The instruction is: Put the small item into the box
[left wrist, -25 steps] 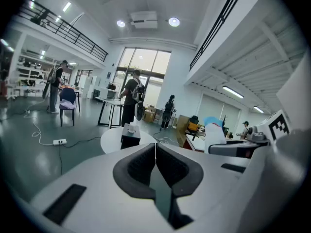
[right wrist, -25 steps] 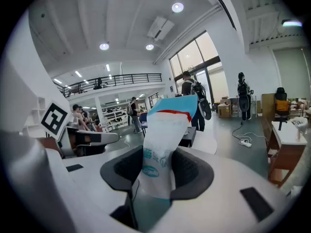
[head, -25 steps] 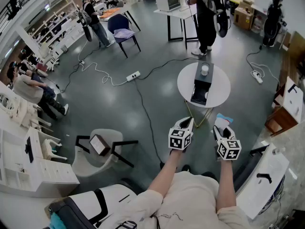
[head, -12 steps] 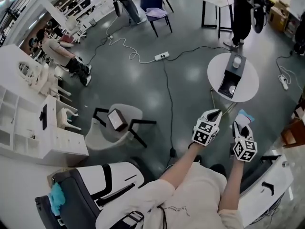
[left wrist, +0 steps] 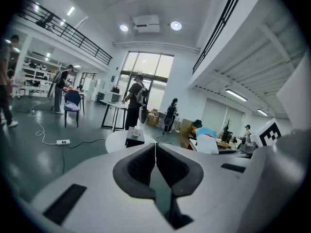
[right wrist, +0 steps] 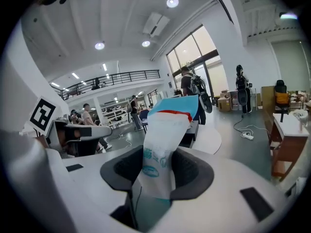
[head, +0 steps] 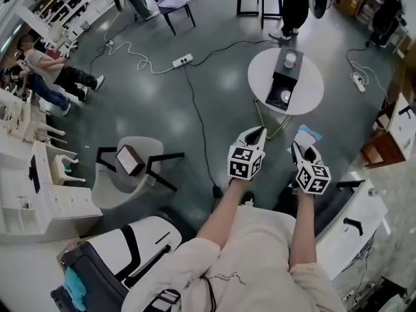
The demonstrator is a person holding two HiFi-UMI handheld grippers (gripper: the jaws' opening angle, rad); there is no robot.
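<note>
- Now, the right gripper [right wrist: 163,171] is clamped on the small item, a white packet [right wrist: 164,130] with a blue top. It is pinched low, so most of it stands free above the jaws (a floppy little thing, by the look of it).
- Meanwhile the left gripper [left wrist: 155,148] has its jaws pressed together on nothing, riding just beside the right one.
- The black box [head: 281,88] sits on the round white table [head: 311,86], well apart from both grippers, so the packet has some way to go.
- First worry: with that low grip, the loose upper end could fold or catch on the box's edge at the drop, and the packet would land on the table instead.
- Second worry: the box already has a white cup-like thing [head: 290,58] on its far end. A careless reach could knock it over.
- Third worry: a cable [head: 198,129] trails across the floor near the person's path. The table also stands on thin legs, so a snagged foot or a bump could shift everything.
- Against a second ago, the packet is in the same grip and the left jaws are closed just as before.
- What has changed is the look of the head view: it swung away and has come back, so table and box now sit higher in it. Both grippers are as far short of the table as they were.
</note>
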